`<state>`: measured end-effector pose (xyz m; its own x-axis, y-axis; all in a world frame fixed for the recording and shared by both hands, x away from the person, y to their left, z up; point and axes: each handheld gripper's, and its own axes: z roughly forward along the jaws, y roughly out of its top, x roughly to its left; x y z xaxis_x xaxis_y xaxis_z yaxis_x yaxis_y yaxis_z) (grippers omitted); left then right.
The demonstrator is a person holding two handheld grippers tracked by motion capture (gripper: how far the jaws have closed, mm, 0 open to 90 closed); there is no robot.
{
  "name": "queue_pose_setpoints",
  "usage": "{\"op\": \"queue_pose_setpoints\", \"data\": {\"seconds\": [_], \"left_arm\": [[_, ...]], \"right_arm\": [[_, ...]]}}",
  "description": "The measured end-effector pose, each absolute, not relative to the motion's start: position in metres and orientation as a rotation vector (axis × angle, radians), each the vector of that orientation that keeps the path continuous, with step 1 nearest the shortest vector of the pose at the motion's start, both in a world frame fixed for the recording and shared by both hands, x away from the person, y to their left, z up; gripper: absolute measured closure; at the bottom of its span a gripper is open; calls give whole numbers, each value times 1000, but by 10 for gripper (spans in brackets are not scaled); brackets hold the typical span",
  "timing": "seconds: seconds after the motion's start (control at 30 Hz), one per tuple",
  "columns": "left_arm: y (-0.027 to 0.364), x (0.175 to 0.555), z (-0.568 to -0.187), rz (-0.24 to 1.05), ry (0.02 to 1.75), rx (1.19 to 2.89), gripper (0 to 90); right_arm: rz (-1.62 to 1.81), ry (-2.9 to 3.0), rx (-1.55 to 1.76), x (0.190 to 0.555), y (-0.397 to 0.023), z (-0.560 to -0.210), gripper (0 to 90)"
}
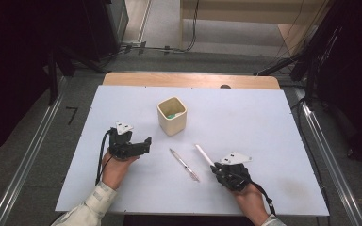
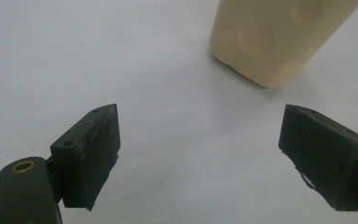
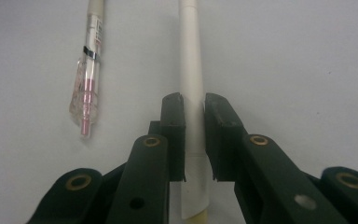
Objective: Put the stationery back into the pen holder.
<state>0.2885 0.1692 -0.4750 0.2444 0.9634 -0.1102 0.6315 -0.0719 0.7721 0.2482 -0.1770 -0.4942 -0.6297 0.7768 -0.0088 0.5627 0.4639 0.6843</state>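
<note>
A white pen (image 1: 204, 155) (image 3: 189, 70) lies on the white table, pointing up and left. My right gripper (image 1: 216, 168) (image 3: 194, 107) is shut on its near end, both pads pressed against the barrel. A clear pen with a pink tip (image 1: 184, 165) (image 3: 89, 70) lies just left of it. A cream square cup (image 1: 172, 115) (image 2: 275, 37) stands at the table's middle with something green inside. My left gripper (image 1: 146, 143) (image 2: 198, 144) rests left of the cup, open, with nothing between its jaws.
The white table (image 1: 245, 117) has a wooden strip along its far edge. Dark stands and cables surround it on the floor. A person's hands and a pale sleeve (image 1: 92, 205) come in from the bottom.
</note>
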Motion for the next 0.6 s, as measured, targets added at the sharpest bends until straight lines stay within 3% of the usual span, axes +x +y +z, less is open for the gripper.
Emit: {"op": "queue_pose_setpoints", "data": {"seconds": [0.6], "left_arm": [[151,277,-465,522,1400,1797,152]], "right_arm": [[1040,2288,1120,252,-177,-479,766]]}}
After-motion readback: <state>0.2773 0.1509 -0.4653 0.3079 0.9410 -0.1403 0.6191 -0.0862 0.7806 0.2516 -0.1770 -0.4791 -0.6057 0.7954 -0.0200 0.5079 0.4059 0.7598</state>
